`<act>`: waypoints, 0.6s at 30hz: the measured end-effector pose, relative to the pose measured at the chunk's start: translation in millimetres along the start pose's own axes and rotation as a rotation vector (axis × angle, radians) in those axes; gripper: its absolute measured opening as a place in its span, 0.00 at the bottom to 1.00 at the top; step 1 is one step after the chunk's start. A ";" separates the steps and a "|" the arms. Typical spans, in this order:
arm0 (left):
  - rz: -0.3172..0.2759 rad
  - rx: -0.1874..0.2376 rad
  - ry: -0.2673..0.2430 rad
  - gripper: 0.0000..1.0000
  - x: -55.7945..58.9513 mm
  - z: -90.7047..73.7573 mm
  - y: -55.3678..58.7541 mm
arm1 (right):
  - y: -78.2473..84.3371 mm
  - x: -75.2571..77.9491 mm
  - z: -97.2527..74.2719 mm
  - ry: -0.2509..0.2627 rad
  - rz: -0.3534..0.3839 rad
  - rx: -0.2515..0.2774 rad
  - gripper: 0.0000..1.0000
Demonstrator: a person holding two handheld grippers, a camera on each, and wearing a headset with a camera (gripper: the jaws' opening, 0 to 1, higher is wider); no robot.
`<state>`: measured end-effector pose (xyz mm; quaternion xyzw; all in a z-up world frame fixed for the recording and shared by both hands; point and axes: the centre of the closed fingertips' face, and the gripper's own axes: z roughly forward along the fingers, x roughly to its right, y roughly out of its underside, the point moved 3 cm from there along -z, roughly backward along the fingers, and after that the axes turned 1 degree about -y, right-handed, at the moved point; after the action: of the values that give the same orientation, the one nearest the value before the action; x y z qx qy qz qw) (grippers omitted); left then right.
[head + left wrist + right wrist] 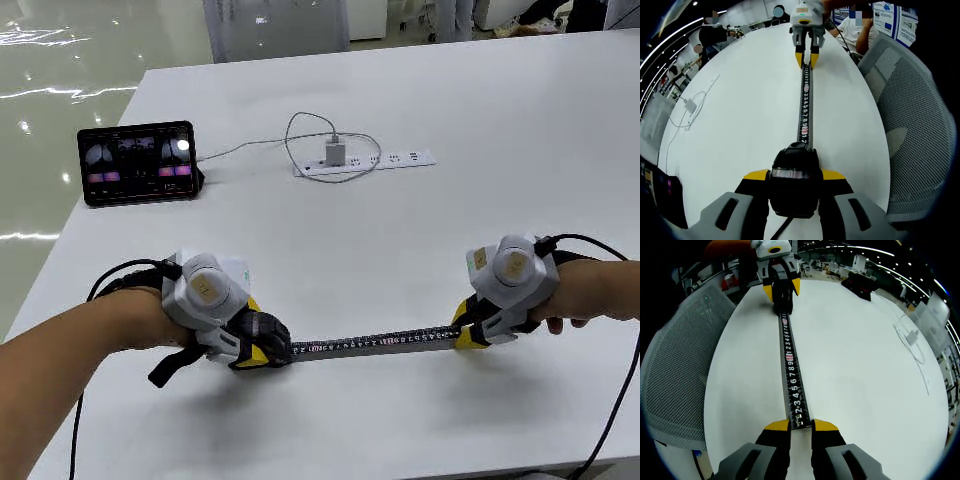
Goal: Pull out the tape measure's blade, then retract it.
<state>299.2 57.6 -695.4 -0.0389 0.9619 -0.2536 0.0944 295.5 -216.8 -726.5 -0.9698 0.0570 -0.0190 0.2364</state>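
A black tape measure case sits clamped between the yellow-tipped jaws of my left gripper, low on the left in the head view. Its blade runs out flat over the white table to my right gripper, which is shut on the blade's end. In the right gripper view the numbered blade stretches from my right gripper away to the left gripper at the top. The left gripper view has the blade leading up to the right gripper.
A dark tablet stands at the table's back left. A white power strip with a charger and looped cable lies behind the middle. A grey mesh chair is by the table's near edge. People sit at the far end.
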 end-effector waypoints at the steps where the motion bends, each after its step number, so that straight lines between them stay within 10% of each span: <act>1: 0.002 -0.002 0.001 0.33 0.1 -0.4 0.2 | 0.1 -0.2 -0.1 0.002 -0.009 -0.004 0.12; 18: -0.038 -0.007 0.019 0.39 -0.8 -5.9 0.8 | 0.8 -4.8 -2.1 0.006 -0.053 -0.033 0.20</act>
<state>298.7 61.2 -690.6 -0.0552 0.9628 -0.2522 0.0804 290.5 -217.9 -725.0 -0.9746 0.0324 -0.0273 0.2198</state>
